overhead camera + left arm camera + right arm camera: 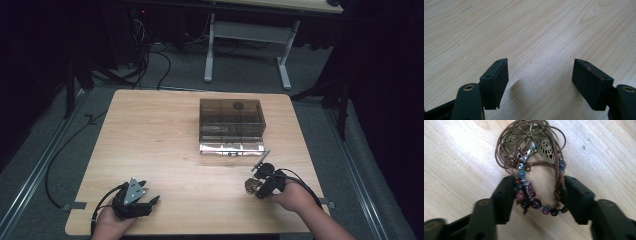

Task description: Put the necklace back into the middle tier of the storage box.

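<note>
Closing your right gripper (pixel 537 195) on the beaded necklace (pixel 531 157) lying on the table (pixel 165 130) near the drawer box (pixel 231 125), pads touching beads — loose cord could slip free on lifting — left gripper (pixel 540 75) idles, jaws apart.

Dark room, grey floor (pixel 250 75), white-legged desk (pixel 247 30)

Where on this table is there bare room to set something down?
Bare wood runs left of the smoky plastic drawer box, and between the left gripper and the right gripper. It is crowded near the right gripper, around the beaded necklace.
</note>
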